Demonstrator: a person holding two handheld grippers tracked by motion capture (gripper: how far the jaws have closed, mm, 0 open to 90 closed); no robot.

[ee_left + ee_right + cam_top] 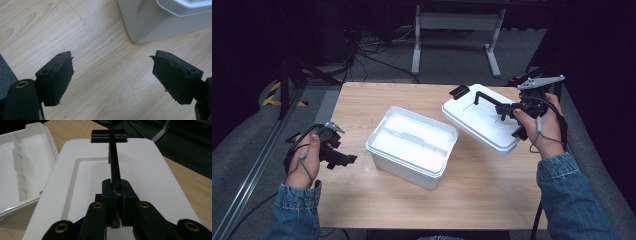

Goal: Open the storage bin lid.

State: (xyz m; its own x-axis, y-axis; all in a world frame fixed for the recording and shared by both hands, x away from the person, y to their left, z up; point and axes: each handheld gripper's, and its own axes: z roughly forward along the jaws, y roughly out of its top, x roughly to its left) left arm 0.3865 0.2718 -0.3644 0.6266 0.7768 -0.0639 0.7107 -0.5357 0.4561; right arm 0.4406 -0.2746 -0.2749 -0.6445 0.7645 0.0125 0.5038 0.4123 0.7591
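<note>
My right gripper (117, 202) clamps the lid (482, 120) handle (114, 165), long axis running far-left. White box (412, 145) uncovered, contents unclear. Left gripper (112, 80) open.

I am resting my left hand (304, 160) low at the near left, its left gripper (343, 159) pointing inward with the jaws standing wide apart and nothing between them. I am holding my right hand (542, 127) raised at the far right, forearm in a denim sleeve (569, 200) angling up from below, the right gripper (501, 107) pointing left with its jaws clamped tight.
</note>
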